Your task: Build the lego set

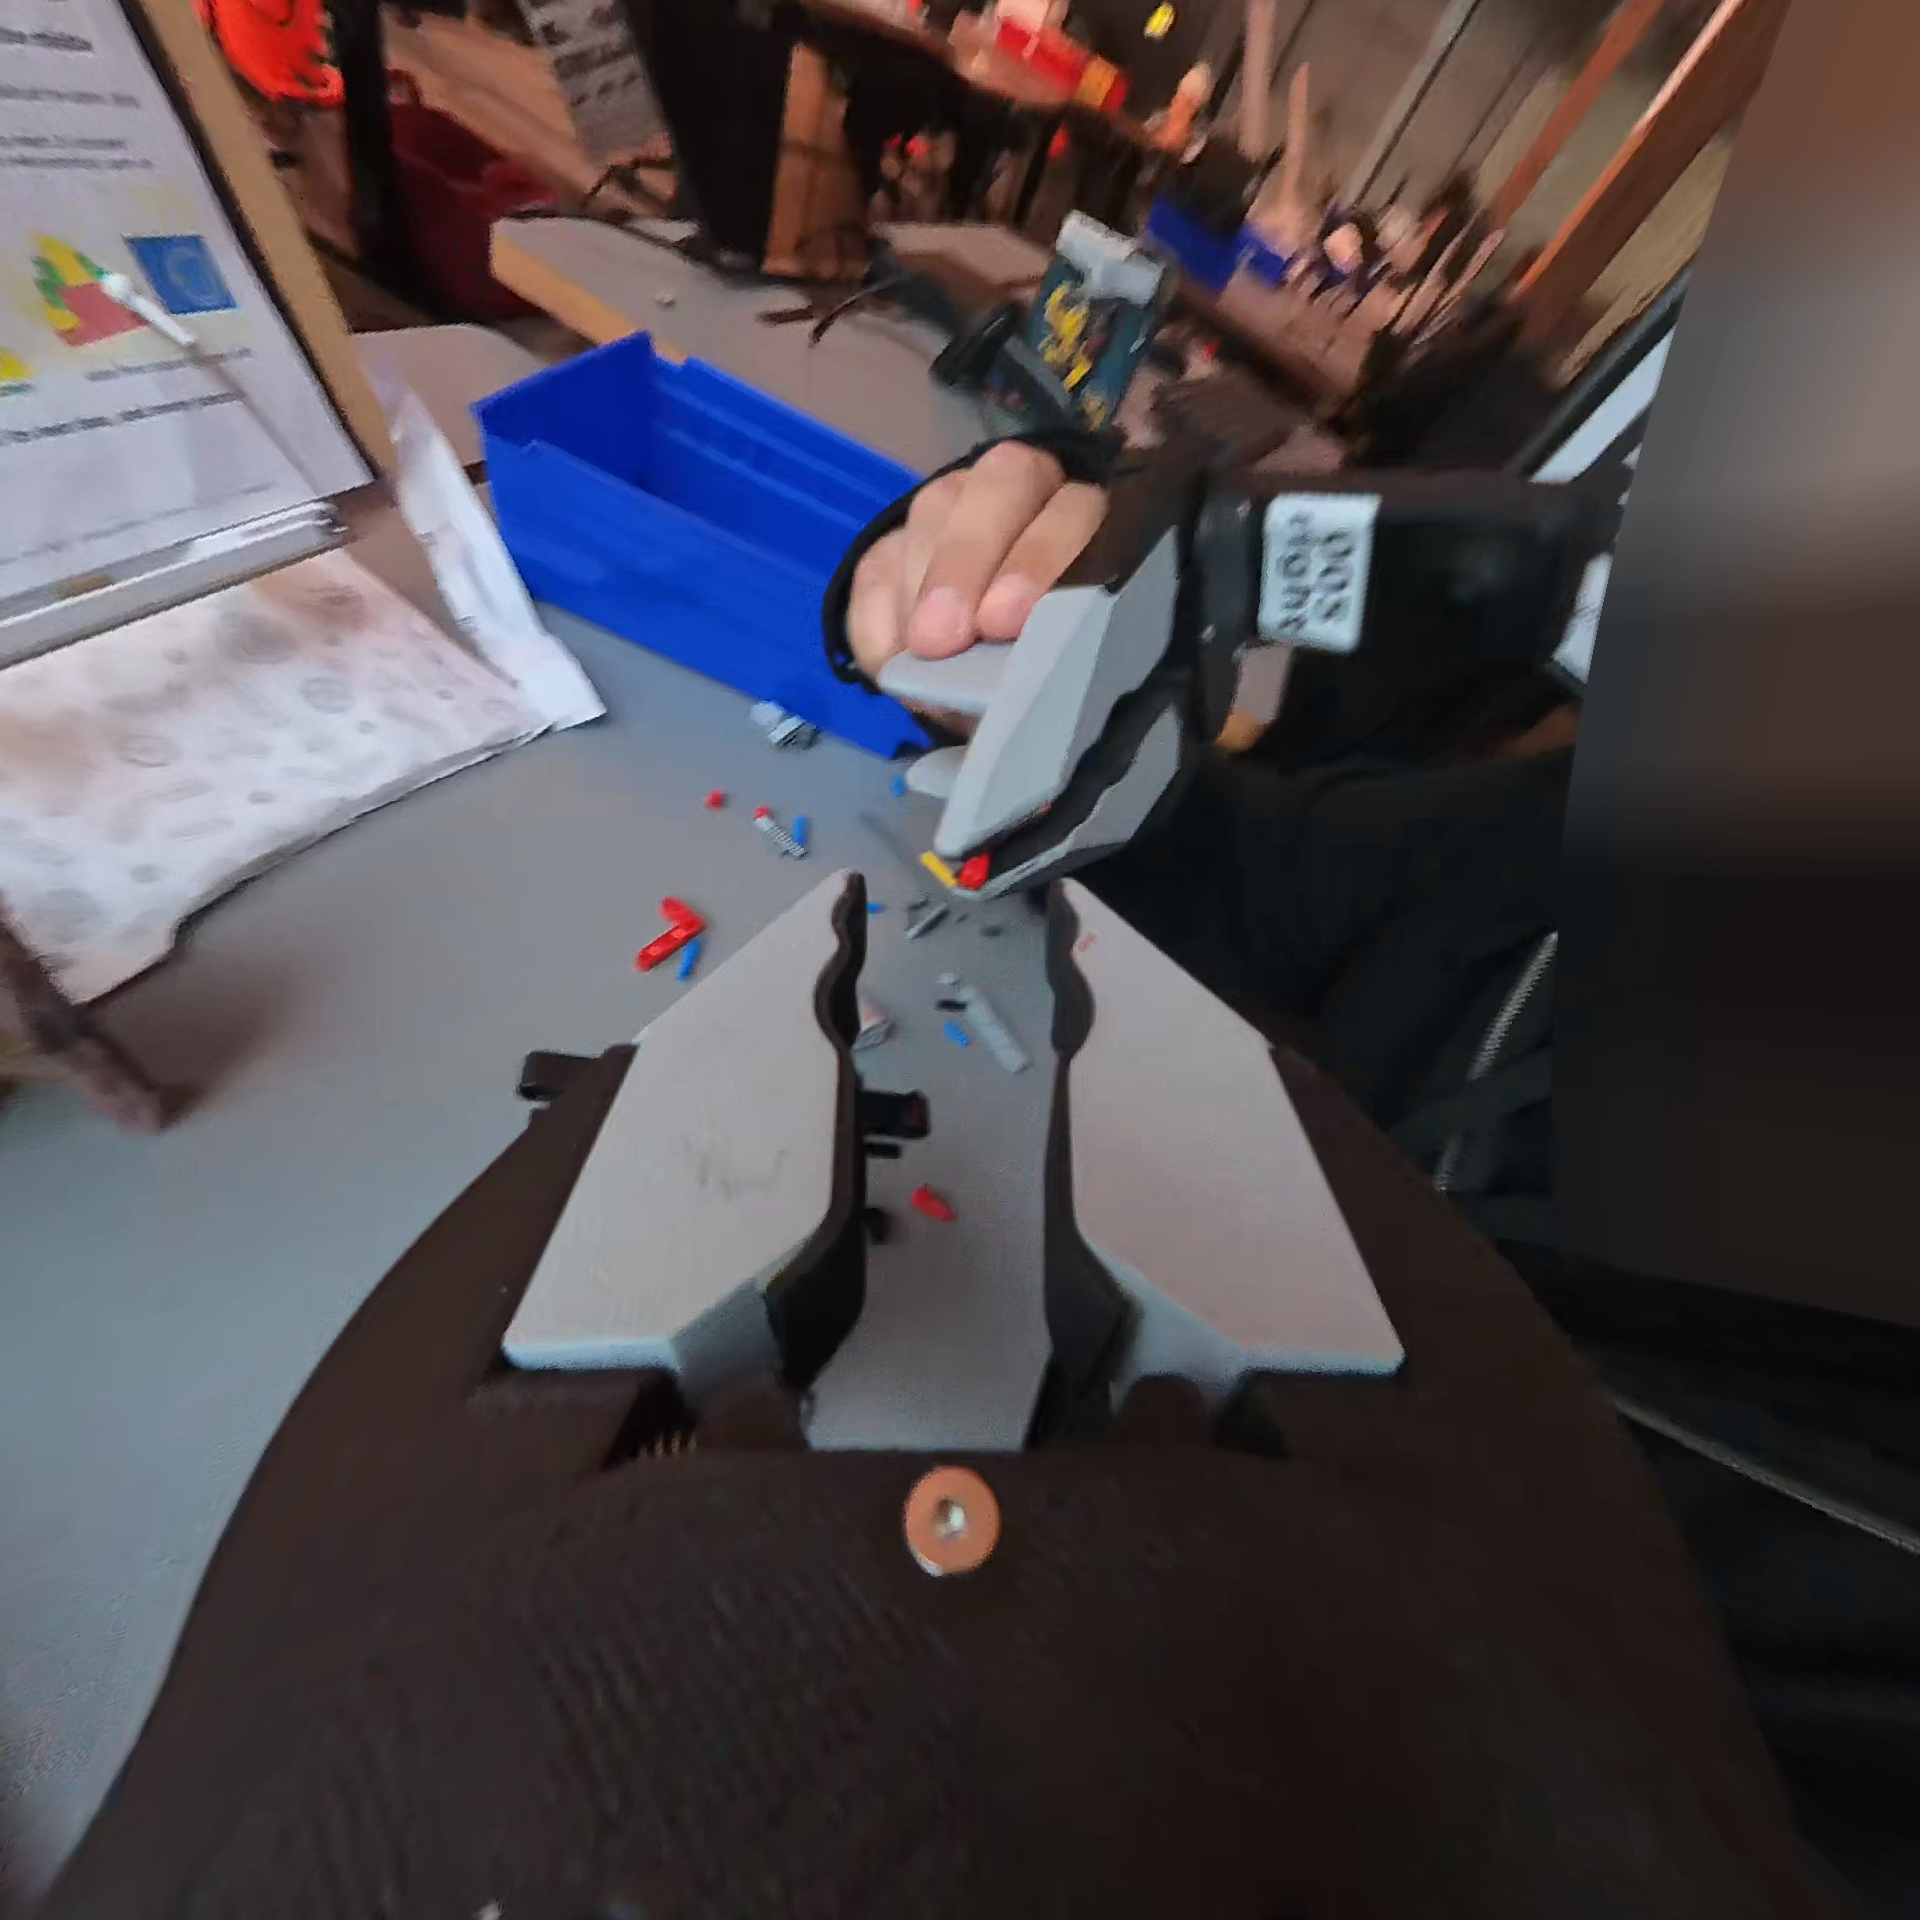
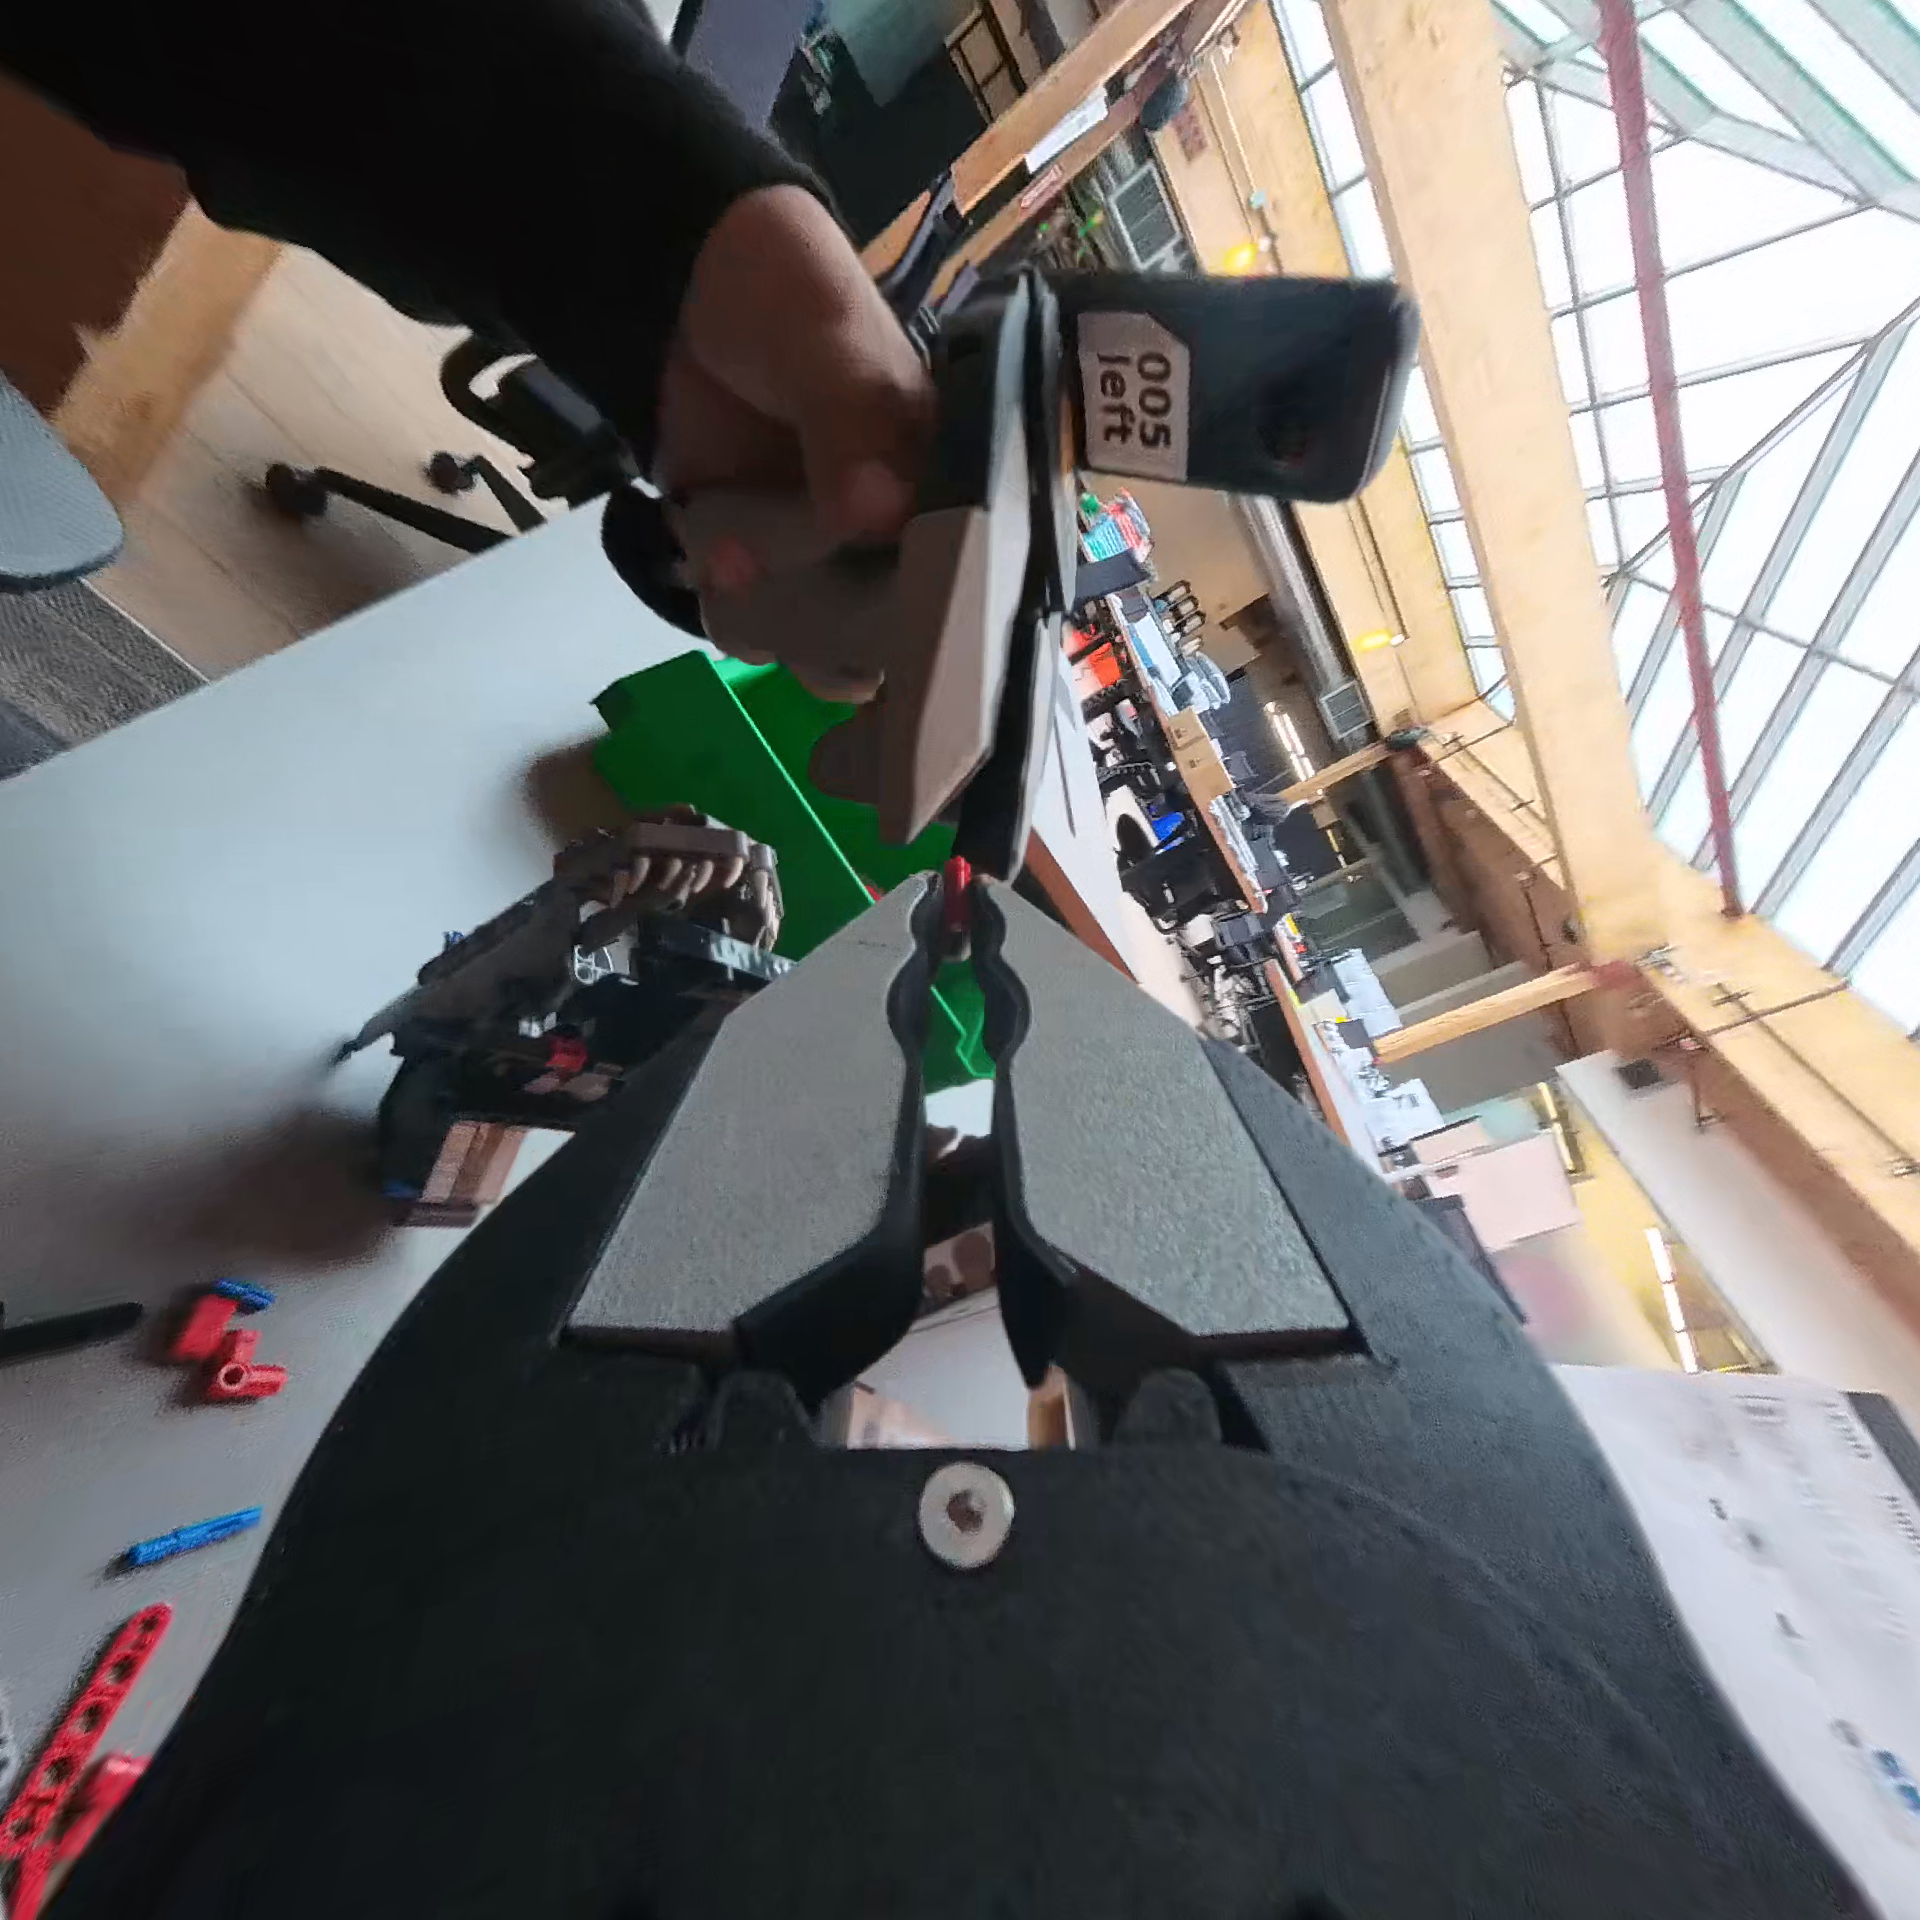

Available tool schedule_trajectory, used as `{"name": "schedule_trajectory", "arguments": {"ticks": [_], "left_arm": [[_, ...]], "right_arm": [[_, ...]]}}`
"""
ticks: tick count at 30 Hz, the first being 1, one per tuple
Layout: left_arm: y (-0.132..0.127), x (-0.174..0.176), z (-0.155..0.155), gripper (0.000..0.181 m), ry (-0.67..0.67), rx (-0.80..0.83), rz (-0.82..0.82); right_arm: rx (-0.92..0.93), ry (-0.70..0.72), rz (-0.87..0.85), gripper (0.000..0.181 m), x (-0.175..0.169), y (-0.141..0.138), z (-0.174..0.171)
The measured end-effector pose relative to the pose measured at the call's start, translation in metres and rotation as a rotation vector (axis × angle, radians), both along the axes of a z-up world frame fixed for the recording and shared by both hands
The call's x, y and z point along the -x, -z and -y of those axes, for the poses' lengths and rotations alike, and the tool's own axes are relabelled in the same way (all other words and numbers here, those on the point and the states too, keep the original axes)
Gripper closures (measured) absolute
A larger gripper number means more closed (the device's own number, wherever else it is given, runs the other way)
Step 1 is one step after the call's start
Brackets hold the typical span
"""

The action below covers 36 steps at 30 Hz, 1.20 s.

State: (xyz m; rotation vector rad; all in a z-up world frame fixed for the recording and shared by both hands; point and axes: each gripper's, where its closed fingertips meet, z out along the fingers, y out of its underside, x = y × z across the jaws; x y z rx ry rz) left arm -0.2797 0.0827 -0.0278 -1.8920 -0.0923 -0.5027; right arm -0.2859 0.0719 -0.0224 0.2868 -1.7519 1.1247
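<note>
Nearest the lens, left gripper (image 1: 951,914) fingers stand spread, empty. At its 12 o'clock, right gripper (image 1: 971,871) pinches a small red piece (image 2: 956,902) above the table (image 1: 312,1195). Step: handover or mating. Partial model (image 2: 582,987) waits at 9 o'clock; next, align carefully.

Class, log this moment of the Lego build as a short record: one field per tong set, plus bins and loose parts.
left tongs: open, empty, above the table
right tongs: shut on small red piece
blue bin: on grey table
green bin: beside part-built model
loose parts: red angled piece, red beam
</note>
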Motion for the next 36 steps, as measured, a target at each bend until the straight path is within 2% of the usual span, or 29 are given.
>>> {"name": "schedule_trajectory", "arguments": {"ticks": [4,17,18,26,36], "left_arm": [[-0.003,-0.006,-0.003,0.166,0.026,-0.015,0.038],[-0.006,-0.014,-0.007,0.174,0.083,-0.052,0.101],[-0.007,-0.013,-0.006,0.178,0.081,-0.058,0.104],[-0.007,-0.01,-0.004,0.179,0.084,-0.076,0.136],[-0.009,-0.011,-0.005,0.179,0.093,-0.101,0.125]], "right_arm": [[-0.012,0.019,-0.047,0.181,0.0,-0.002,-0.004],[-0.002,-0.043,-0.064,0.18,-0.01,-0.003,-0.004],[0.001,-0.05,-0.055,0.18,-0.011,-0.003,-0.004],[0.045,-0.098,0.01,0.18,-0.012,-0.004,-0.005],[0.163,-0.232,0.209,0.181,-0.015,-0.006,-0.006]]}}
